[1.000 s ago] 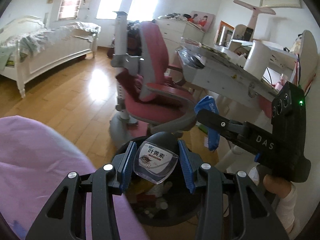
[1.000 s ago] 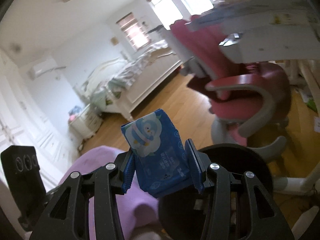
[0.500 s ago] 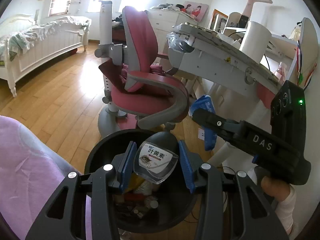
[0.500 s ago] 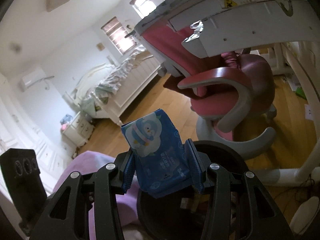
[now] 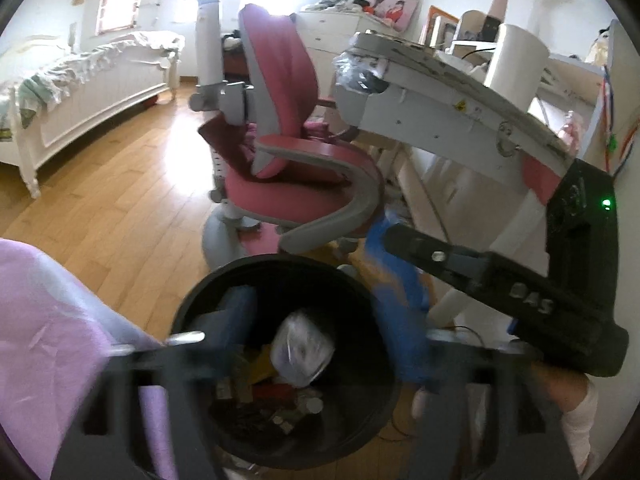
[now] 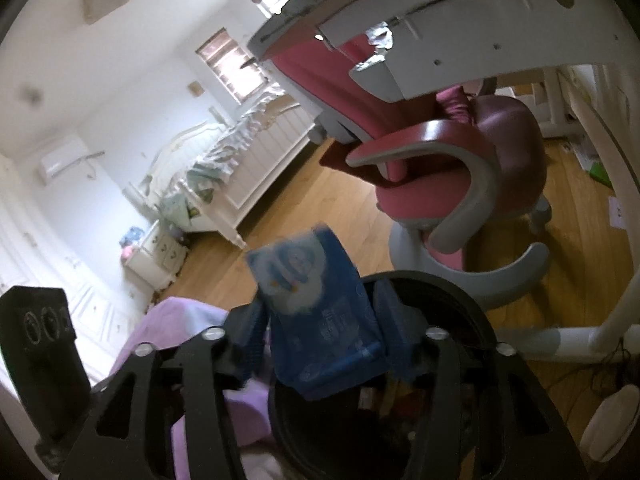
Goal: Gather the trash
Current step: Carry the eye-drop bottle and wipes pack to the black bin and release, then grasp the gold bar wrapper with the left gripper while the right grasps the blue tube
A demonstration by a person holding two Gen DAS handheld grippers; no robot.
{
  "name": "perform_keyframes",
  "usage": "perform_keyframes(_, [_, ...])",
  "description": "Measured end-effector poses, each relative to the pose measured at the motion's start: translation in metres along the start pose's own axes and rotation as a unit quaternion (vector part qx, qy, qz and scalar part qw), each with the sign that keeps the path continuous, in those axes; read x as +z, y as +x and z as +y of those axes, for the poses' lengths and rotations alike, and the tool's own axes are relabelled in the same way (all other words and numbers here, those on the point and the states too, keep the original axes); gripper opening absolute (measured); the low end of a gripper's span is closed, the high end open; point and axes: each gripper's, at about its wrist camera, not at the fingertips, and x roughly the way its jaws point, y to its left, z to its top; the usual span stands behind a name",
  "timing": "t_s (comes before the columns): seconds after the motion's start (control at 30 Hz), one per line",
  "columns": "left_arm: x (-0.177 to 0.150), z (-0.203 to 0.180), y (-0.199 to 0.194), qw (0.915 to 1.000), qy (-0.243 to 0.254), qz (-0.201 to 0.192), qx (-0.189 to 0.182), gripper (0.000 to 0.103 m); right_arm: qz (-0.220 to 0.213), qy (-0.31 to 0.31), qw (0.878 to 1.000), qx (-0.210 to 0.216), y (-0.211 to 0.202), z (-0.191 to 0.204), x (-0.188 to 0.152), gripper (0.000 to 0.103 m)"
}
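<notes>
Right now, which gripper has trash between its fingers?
The right gripper: the blue packet sits between its jaws. Both have just been opening; the left gripper is empty, a clear packet in the bin.

The left tool [image 5: 304,364] has just opened wide above the black bin [image 5: 240,280]; a clear packet [image 5: 302,350] lies inside. The right tool [image 5: 404,276] is at three o'clock.
</notes>
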Motion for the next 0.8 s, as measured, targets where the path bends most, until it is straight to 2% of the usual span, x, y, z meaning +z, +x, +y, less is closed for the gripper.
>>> perform_keyframes(0.03, [-0.001, 0.000, -0.006, 0.9998, -0.001, -0.017, 0.006, 0.096, -0.001, 0.009, 1.000, -0.003, 0.000, -0.002, 0.000, 0.082])
perform_keyframes(0.07, [-0.001, 0.001, -0.009, 0.9996, -0.002, -0.026, 0.004, 0.096, -0.004, 0.017, 1.000, 0.000, -0.001, -0.003, -0.001, 0.084])
perform_keyframes(0.33, [-0.002, 0.016, -0.034, 0.9989, -0.014, -0.034, 0.030, 0.096, 0.007, 0.012, 1.000, 0.003, 0.001, 0.006, -0.007, 0.084])
perform_keyframes(0.53, [-0.017, 0.055, -0.077, 0.9961, -0.057, -0.037, 0.056, 0.096, 0.027, -0.017, 0.999, 0.020, 0.007, 0.030, -0.019, 0.084])
perform_keyframes(0.73, [-0.053, 0.111, -0.139, 0.9870, -0.116, -0.040, 0.103, 0.096, 0.064, -0.076, 0.993, 0.056, 0.020, 0.078, -0.040, 0.084])
perform_keyframes(0.8, [-0.072, 0.136, -0.161, 0.9782, -0.149, -0.035, 0.140, 0.096, 0.076, -0.097, 0.990, 0.070, 0.023, 0.096, -0.049, 0.084])
